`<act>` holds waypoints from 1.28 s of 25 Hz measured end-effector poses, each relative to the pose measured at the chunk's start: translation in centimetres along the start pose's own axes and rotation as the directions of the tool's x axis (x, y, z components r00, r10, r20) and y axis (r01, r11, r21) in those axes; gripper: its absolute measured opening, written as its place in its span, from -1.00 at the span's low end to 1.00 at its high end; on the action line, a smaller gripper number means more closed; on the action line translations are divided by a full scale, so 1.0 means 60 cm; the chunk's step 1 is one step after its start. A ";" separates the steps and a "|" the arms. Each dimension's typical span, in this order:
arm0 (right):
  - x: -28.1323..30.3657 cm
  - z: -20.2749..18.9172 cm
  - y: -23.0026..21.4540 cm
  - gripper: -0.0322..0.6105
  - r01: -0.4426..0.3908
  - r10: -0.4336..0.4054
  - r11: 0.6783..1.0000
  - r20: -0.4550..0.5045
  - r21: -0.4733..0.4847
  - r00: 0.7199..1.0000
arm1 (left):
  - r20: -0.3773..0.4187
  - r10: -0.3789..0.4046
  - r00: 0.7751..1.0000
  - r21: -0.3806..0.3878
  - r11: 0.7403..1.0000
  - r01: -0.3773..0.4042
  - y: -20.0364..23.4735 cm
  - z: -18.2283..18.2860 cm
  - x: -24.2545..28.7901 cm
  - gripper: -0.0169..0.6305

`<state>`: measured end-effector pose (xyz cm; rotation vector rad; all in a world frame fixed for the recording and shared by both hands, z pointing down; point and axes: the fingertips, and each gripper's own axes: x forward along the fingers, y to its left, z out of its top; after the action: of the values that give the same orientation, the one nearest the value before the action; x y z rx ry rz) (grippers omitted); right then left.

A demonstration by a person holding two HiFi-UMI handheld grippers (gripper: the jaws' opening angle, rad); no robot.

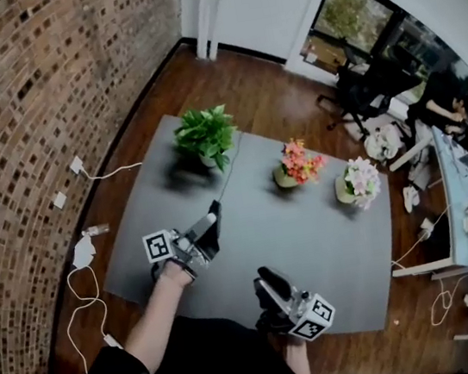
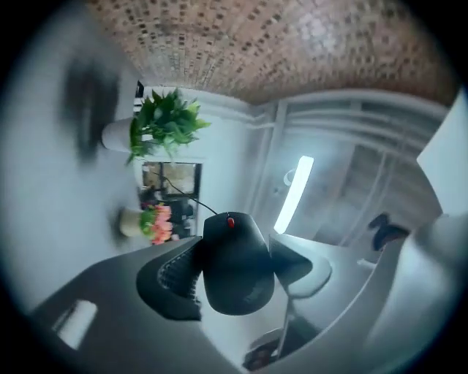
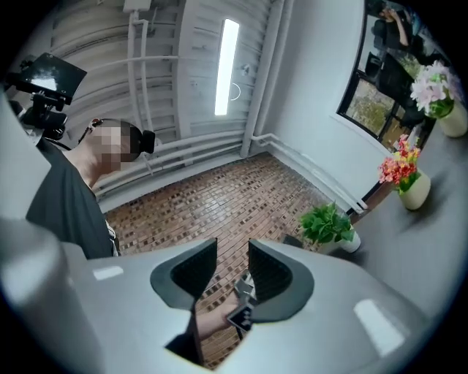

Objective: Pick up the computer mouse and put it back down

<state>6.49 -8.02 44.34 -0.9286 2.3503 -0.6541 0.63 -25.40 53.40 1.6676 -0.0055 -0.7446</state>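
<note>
A black computer mouse (image 2: pixel 235 266) with a red scroll wheel sits between the pads of my left gripper (image 2: pixel 238 252), which is shut on it. Its thin cable (image 2: pixel 183 196) trails away toward the flowers. In the head view the left gripper (image 1: pixel 210 222) is lifted above the left part of the grey table (image 1: pixel 330 246), and the mouse is only a dark shape at its tips. My right gripper (image 1: pixel 267 277) hovers near the table's front edge. Its jaws (image 3: pixel 232 266) stand a narrow gap apart with nothing between them.
Three pots stand along the far half of the table: a green plant (image 1: pixel 206 134), orange-pink flowers (image 1: pixel 298 163) and white-pink flowers (image 1: pixel 360 182). A brick wall (image 1: pixel 21 100) runs along the left, with white cables (image 1: pixel 83 283) on the floor below it. Desks and chairs crowd the right side.
</note>
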 end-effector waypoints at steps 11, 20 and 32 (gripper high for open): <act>0.007 0.009 -0.002 -0.56 -0.056 0.056 0.998 0.023 0.007 0.998 | -0.020 -0.472 0.881 -0.137 0.874 0.466 -0.309 -0.068 0.054 -0.06; -0.017 0.020 -0.009 -0.56 -0.038 0.037 0.999 0.071 0.009 0.997 | -0.086 -0.476 0.875 -0.141 0.875 0.462 -0.328 -0.097 0.070 -0.06; -0.020 0.010 -0.006 -0.56 -0.028 0.027 1.000 0.062 0.013 0.998 | -0.116 -0.494 0.861 -0.125 0.868 0.481 -0.349 -0.105 0.069 -0.06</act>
<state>7.76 -7.54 44.47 -0.8964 2.2972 -0.6216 -1.30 -16.19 33.21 1.6455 0.5693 -0.9826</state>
